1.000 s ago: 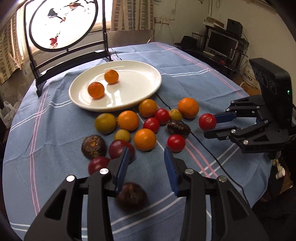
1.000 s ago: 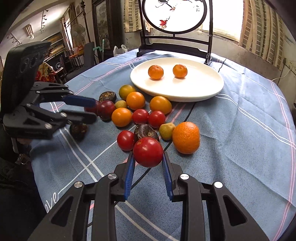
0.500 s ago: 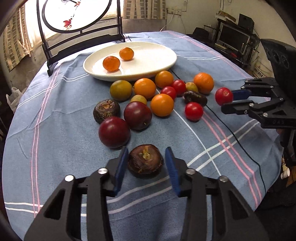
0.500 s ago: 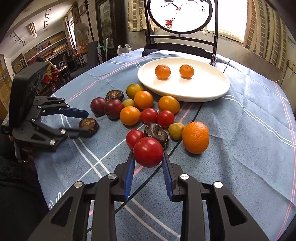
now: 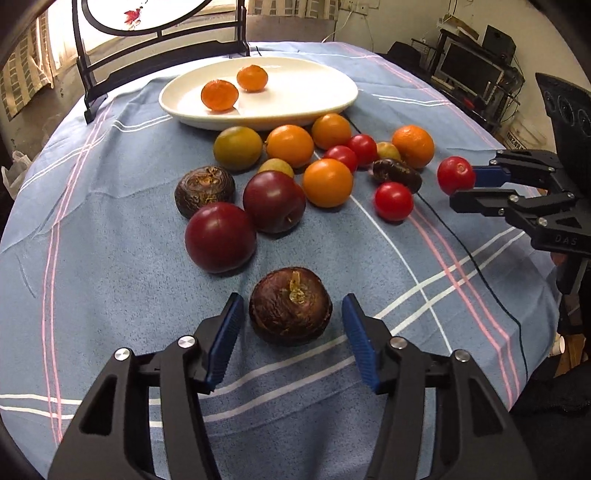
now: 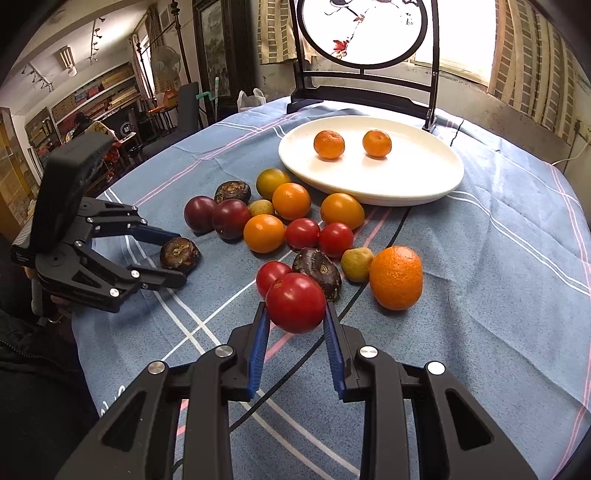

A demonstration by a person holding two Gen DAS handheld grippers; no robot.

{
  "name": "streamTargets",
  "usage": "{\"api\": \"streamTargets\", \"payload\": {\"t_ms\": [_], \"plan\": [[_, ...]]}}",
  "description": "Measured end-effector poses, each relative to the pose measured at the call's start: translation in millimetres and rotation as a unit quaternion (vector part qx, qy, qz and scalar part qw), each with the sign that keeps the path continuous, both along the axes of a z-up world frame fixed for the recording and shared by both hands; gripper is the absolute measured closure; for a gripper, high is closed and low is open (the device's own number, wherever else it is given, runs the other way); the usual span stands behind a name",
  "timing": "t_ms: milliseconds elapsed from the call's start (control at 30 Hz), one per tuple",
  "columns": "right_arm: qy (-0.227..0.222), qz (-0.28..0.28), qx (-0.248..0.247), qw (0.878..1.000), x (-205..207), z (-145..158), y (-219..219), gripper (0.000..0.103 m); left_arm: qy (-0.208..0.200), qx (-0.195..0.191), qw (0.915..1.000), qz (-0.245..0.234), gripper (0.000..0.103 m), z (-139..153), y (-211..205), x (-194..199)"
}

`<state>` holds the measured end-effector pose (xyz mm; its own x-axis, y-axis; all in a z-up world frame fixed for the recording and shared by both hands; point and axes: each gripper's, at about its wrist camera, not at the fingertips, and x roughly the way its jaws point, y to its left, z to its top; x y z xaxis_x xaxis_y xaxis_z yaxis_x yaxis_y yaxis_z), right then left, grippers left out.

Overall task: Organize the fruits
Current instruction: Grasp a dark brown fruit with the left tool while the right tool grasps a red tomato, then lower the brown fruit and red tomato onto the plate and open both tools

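My left gripper (image 5: 291, 332) is spread wide around a wrinkled brown fruit (image 5: 290, 305) that sits on the blue tablecloth (image 5: 110, 258), with a gap on each side between the blue pads and the fruit. Only this view shows those gaps; from my right wrist camera the same gripper (image 6: 177, 258) and brown fruit (image 6: 180, 254) sit at the far left and the lower finger hides where they meet.

My right gripper (image 6: 295, 325) is clenched on a red tomato (image 6: 296, 302), held off the cloth. From the left wrist view that gripper (image 5: 466, 182) and tomato (image 5: 456, 175) show at the right edge. The right view alone shows the round painted screen (image 6: 364, 29) whole, behind the plate.

The white plate (image 6: 413, 184) stands at the far side of the table and holds two small oranges (image 6: 329, 144), side by side and apart. The other fruit lies loose on the cloth in a cluster near the plate: two dark red plums (image 5: 221, 237), another brown fruit (image 5: 204, 190), several orange and yellow-green fruits, small red tomatoes and a large orange (image 6: 396, 277).

Compared with half a second ago, my left gripper's fingers stand wider apart around the brown fruit, and my right gripper holds the tomato as before.
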<state>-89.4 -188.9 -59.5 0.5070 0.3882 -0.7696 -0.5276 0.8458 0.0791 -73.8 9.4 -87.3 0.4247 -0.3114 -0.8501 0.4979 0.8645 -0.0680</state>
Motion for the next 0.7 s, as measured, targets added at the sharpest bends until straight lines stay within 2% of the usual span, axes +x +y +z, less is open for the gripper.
{"api": "streamTargets", "payload": {"t_ms": [67, 133, 233, 367, 433, 500, 600, 700], "plan": [[0.001, -0.001, 0.000, 1.000, 0, 0, -1, 0.074, -0.007, -0.006, 0.9999, 0.009, 0.060, 3, 0, 1], [-0.001, -0.003, 0.002, 1.000, 1, 3, -2, 0.074, -0.008, -0.007, 0.9999, 0.010, 0.061, 6, 0, 3], [-0.014, -0.004, 0.001, 1.000, 5, 13, -2, 0.074, -0.034, -0.011, 0.9994, 0.003, 0.062, 21, -3, 4], [-0.048, -0.001, -0.008, 0.999, 20, 39, 3, 0.074, -0.108, -0.030, 0.9937, 0.009, 0.062, 64, -9, 15], [-0.062, -0.003, -0.004, 0.998, 38, 53, 7, 0.073, -0.134, -0.039, 0.9900, 0.019, 0.062, 81, -16, 32], [-0.075, -0.013, 0.001, 0.997, 59, 63, 9, 0.073, -0.155, -0.026, 0.9869, 0.035, 0.062, 92, -29, 56], [-0.087, -0.031, 0.004, 0.996, 96, 71, 12, 0.073, -0.151, -0.015, 0.9871, 0.052, 0.062, 92, -50, 99], [-0.080, -0.050, 0.001, 0.996, 130, 69, 12, 0.073, -0.155, 0.018, 0.9858, 0.062, 0.062, 81, -69, 135]]}}
